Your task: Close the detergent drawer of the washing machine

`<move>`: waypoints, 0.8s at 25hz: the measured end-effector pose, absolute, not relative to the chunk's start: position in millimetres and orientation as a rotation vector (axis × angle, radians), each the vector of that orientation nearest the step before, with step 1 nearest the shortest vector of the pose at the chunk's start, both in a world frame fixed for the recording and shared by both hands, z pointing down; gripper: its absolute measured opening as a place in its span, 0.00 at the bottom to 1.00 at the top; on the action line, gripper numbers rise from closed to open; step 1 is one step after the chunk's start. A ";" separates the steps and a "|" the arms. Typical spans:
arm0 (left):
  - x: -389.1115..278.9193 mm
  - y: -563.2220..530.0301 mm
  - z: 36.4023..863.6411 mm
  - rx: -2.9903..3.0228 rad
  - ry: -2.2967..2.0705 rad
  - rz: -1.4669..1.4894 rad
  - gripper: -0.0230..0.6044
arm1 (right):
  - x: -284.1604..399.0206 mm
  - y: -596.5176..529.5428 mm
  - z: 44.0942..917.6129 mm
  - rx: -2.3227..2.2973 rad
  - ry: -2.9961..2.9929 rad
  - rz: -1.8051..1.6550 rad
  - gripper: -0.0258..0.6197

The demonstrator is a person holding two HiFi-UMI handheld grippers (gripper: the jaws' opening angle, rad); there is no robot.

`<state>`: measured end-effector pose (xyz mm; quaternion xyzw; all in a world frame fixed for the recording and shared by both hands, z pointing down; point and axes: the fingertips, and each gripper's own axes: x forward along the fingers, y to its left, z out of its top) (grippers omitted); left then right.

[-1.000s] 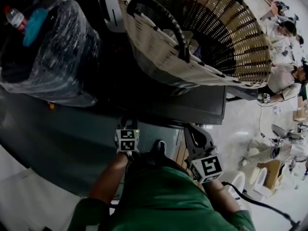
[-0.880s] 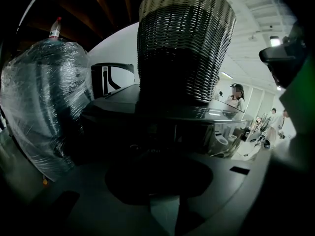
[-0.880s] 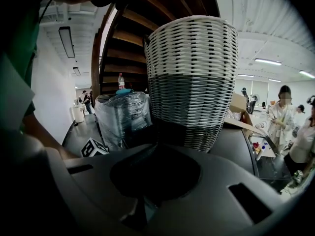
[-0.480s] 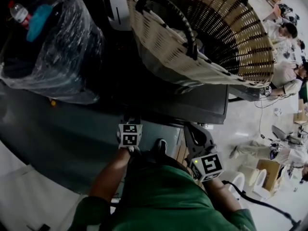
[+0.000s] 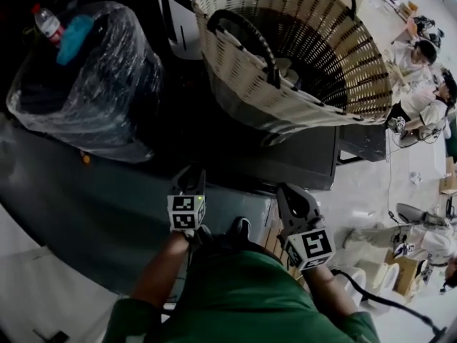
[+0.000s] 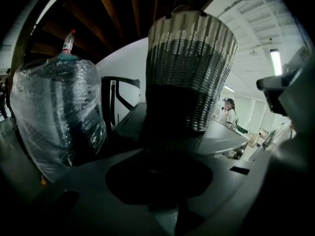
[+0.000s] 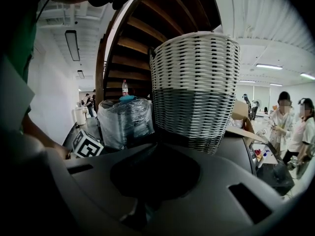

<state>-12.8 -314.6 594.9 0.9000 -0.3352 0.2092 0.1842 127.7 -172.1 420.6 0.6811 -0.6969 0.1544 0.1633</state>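
No detergent drawer can be made out in any view. The dark grey washing machine [image 5: 314, 159] carries a woven basket [image 5: 300, 56] on its top. My left gripper [image 5: 191, 176] is low in the head view, close to my body, pointing up at the machine's near edge. My right gripper [image 5: 288, 191] is beside it to the right, near the machine's corner. Both look shut with nothing in them. In the left gripper view the left gripper [image 6: 165, 208] faces the basket [image 6: 189, 77]. In the right gripper view the right gripper [image 7: 142, 205] also faces the basket [image 7: 194, 87].
A bundle wrapped in clear plastic [image 5: 86, 77] sits left of the basket, with a bottle [image 5: 46, 21] and a blue item on top. People are at the far right [image 5: 421, 56] over a pale floor. A wooden staircase [image 7: 147, 28] rises behind the machine.
The head view has shifted, so the basket and the bundle sit a little further right. Both grippers stay low near my body, the left one slightly lower than before.
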 end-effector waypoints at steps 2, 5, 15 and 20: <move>-18.3 -316.1 562.3 2.584 -0.981 0.504 0.22 | 127.6 -174.6 414.6 1.952 -2.016 0.407 0.08; -19.2 -312.7 506.3 2.678 -1.009 0.380 0.22 | 125.0 -177.9 405.1 1.956 -2.070 0.346 0.08; -10.9 -264.7 383.9 2.889 -0.981 0.237 0.22 | 109.2 -175.2 361.4 1.915 -2.192 0.234 0.08; -22.7 -250.4 344.6 2.898 -1.033 0.152 0.22 | 104.0 -171.8 333.5 1.939 -2.282 0.123 0.08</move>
